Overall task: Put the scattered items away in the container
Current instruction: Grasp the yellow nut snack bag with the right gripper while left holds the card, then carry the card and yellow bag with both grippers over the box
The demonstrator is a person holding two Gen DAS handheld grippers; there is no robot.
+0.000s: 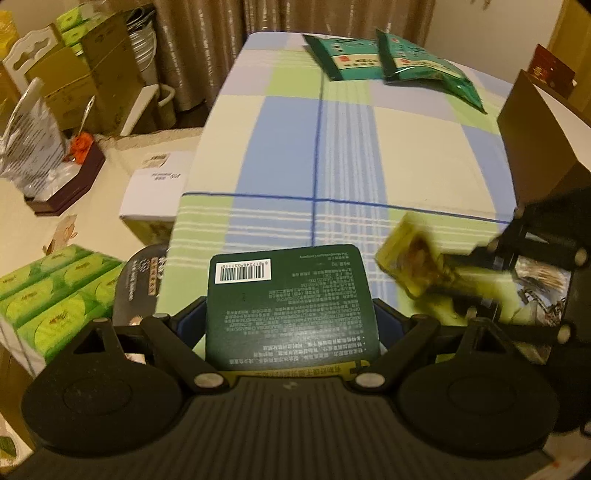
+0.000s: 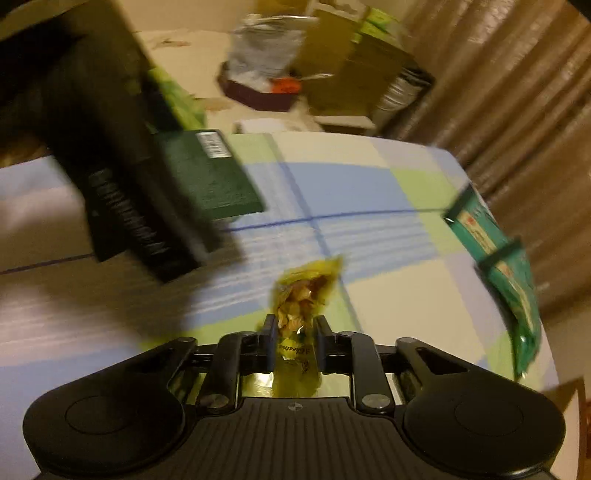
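Observation:
My left gripper point(image 1: 291, 317) is shut on a dark green flat box point(image 1: 291, 302) with a barcode, held above the checked tablecloth point(image 1: 332, 155). The same box point(image 2: 210, 177) shows in the right wrist view, with the left gripper's body behind it. My right gripper point(image 2: 294, 341) is shut on a yellow snack packet point(image 2: 303, 295), held above the cloth. It shows blurred at the right of the left wrist view point(image 1: 413, 258). Two teal-green pouches point(image 1: 391, 59) lie at the far end of the table, also at the right of the right wrist view point(image 2: 495, 251). A brown cardboard box point(image 1: 535, 140) stands at the right edge.
Left of the table lie a white box point(image 1: 155, 192), green tissue packs point(image 1: 55, 288), a silver bag in a dark tray point(image 1: 33, 147) and stacked cartons point(image 1: 92, 74). Curtains point(image 1: 332, 14) hang behind the table.

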